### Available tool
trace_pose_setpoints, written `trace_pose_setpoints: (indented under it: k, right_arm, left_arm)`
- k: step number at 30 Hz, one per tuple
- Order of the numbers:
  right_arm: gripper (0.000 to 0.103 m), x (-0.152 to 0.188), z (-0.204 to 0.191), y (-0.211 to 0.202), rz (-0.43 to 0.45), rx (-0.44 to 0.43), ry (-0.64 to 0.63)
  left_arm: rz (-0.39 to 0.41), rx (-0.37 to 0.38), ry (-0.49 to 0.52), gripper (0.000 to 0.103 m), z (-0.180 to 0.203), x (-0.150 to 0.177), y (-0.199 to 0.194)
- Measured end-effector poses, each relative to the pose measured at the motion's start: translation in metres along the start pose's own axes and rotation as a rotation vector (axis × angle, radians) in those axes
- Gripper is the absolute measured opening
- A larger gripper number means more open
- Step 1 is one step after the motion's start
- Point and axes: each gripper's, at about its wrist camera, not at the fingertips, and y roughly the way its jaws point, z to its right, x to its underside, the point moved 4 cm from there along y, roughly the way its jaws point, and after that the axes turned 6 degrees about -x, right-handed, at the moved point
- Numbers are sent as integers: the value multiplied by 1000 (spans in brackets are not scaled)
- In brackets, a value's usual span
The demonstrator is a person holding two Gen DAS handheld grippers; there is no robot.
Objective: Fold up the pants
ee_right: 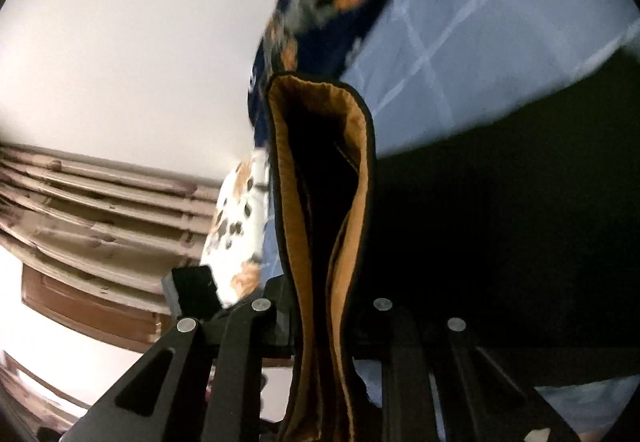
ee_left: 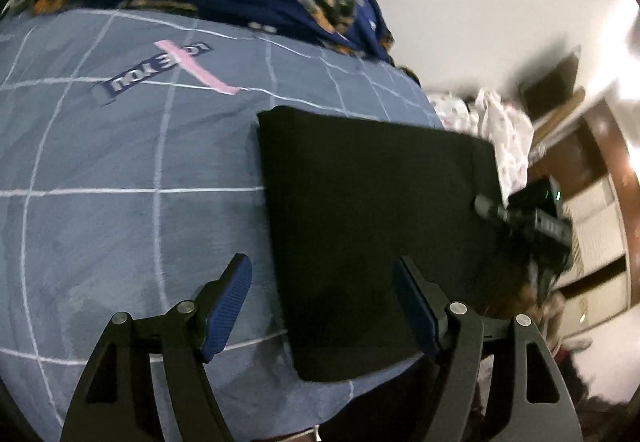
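The pants [ee_left: 372,226] ahead of the left tool [ee_left: 322,306] are matt black cloth; pinched in the right tool [ee_right: 324,322], their lining shows soft tan fabric. Beneath lies a bed cover [ee_left: 120,202] of brushed, matt blue cloth. The left tool has matt black plastic arms, ribbed blue pads [ee_left: 230,306] and dull metal rivets [ee_left: 458,308].
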Motion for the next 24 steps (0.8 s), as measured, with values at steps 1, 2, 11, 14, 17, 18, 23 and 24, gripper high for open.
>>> trace_pose_setpoints:
  k: [1,2,11,14,17,18,23,24]
  right_arm:
    - [17,-10,8,-18,31,30,-5]
    - [17,-15,17,-29,52,40,15]
    - [17,-29,99,-91,133,75,144]
    - [17,-28,101,-94,127,52,121]
    - [18,-28,112,-93,121,61,102]
    - [21,-30,120,-94,120,67,117]
    - [36,-32,139,-121,220,26,199]
    - [38,-31,139,-136,259,28,202]
  left_arm:
    - [-13,-3,17,73,6,0,6]
    - [-28,-2,30,73,12,0,13]
    - [-143,-4,125,73,60,-1,72]
    - [-148,-9,149,73,68,-1,81]
    - [-150,-19,163,73,69,-1,90]
    - [-155,-17,159,73,68,-2,92]
    - [-157,-16,154,74,64,1,94]
    - [-157,-14,154,74,63,1,93]
